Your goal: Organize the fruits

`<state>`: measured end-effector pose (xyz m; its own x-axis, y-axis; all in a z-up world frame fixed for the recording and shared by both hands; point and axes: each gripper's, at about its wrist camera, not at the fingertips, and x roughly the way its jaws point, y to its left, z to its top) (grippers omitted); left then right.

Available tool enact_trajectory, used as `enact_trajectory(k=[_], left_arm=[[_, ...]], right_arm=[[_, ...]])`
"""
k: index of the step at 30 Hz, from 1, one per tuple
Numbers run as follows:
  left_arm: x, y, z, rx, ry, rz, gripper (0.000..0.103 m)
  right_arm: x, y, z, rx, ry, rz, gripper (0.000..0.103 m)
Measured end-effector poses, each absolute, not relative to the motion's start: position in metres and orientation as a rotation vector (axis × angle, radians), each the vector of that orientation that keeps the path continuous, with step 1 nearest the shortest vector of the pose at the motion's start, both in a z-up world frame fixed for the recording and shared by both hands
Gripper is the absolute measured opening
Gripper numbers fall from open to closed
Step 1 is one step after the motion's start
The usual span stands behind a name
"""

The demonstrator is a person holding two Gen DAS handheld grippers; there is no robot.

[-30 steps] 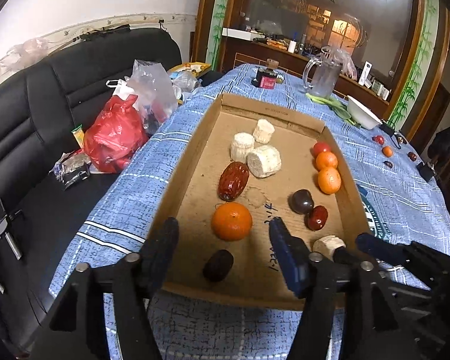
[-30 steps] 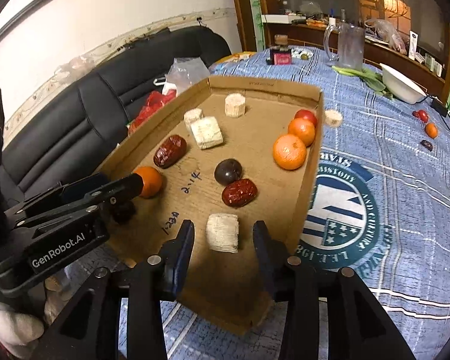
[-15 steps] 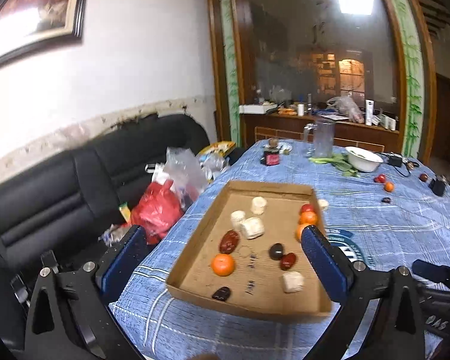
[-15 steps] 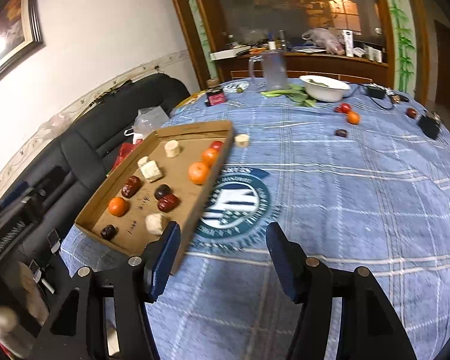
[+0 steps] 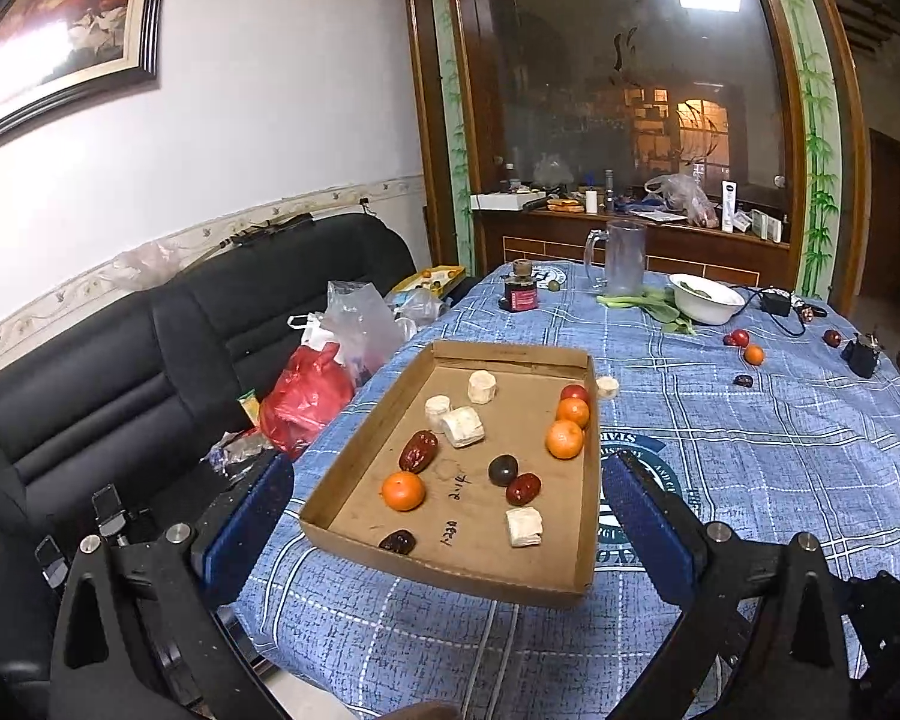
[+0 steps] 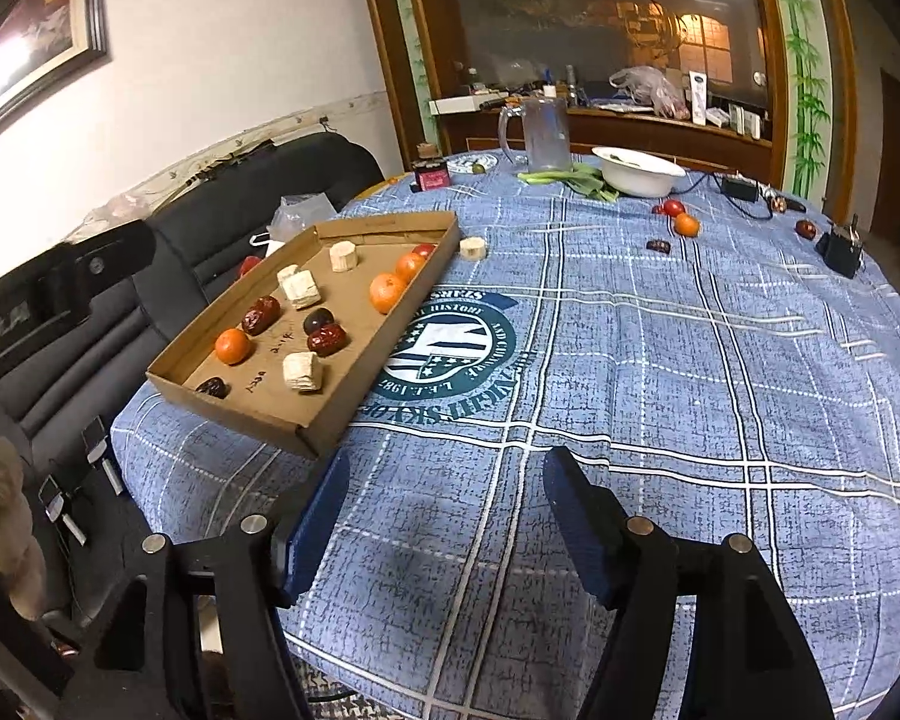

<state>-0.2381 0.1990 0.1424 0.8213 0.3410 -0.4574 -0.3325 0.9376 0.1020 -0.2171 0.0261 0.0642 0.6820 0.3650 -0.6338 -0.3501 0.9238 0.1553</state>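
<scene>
A shallow cardboard tray (image 5: pixel 591 468) (image 6: pixel 324 426) lies on the blue checked tablecloth near the table's left edge. It holds oranges (image 5: pixel 403 490) (image 6: pixel 387 293), red dates (image 5: pixel 419 450), a dark plum (image 5: pixel 502 470) and pale sugarcane pieces (image 5: pixel 523 527) (image 6: pixel 301 372). My left gripper (image 5: pixel 444 519) stands wide open in front of the tray, touching nothing. The right gripper (image 6: pixel 447 522) hovers over bare cloth right of the tray; its jaws are opening with nothing between them. Loose fruit (image 6: pixel 686 224) and a cane piece (image 6: pixel 473 248) lie farther back on the table.
A black sofa (image 5: pixel 150 348) with a red bag (image 5: pixel 306 396) and clear bags runs along the table's left side. At the far end stand a glass jug (image 6: pixel 543 135), a white bowl (image 6: pixel 636 179), greens, a small jar (image 5: pixel 522 294) and a black charger (image 6: pixel 839 249).
Both grippers have pulled back from the tray and risen; both opened, the left to its widest. The cane piece between the right fingers now lies in the tray. The right view swung right over the cloth.
</scene>
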Motion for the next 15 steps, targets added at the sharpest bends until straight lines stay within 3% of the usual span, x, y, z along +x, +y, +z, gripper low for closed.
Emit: enact_trajectory(k=[15], left_arm=[[-0.236,0.213,0.132,0.002,0.526,0.368,0.103]], right_arm=[[-0.210,0.035,0.085,0.000,0.676,0.365,0.077]])
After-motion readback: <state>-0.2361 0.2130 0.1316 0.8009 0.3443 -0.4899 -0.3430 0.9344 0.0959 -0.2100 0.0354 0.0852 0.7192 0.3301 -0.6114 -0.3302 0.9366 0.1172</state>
